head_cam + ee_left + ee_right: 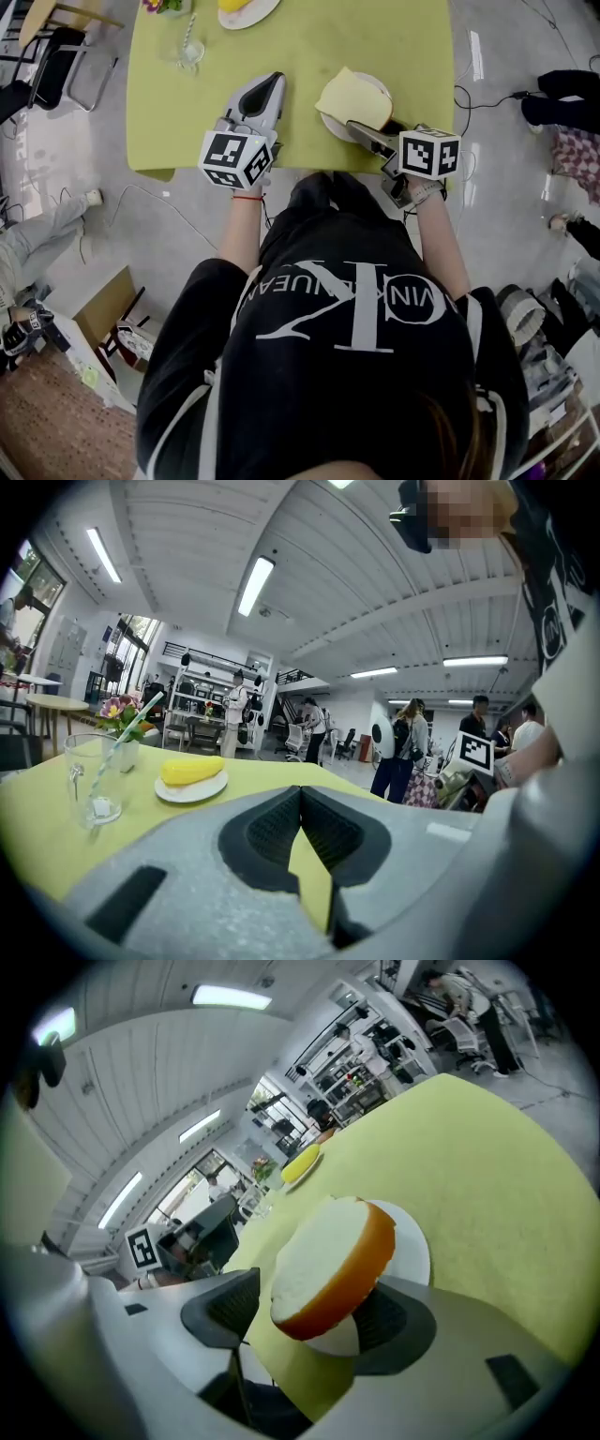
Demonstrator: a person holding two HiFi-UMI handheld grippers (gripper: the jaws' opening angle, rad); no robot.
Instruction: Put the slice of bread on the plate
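Observation:
A slice of bread [352,97] with a white face and an orange-brown crust lies tilted over a small white plate [328,125] near the front right of the green table [169,112]. My right gripper [363,124] reaches it from the table's front edge. In the right gripper view the bread [328,1265] leans against the right-hand pad above the plate [414,1246], while the left-hand pad stands apart from it, so the right gripper [314,1314] is open. My left gripper [267,87] rests on the table to the left of the plate, its jaws together at the tips [300,794] and holding nothing.
At the back of the table stand a glass with a straw [190,52], a white plate with a yellow item [246,9] and a flower vase [122,735]. Chairs [52,66] stand to the left, and people [403,752] are in the room beyond.

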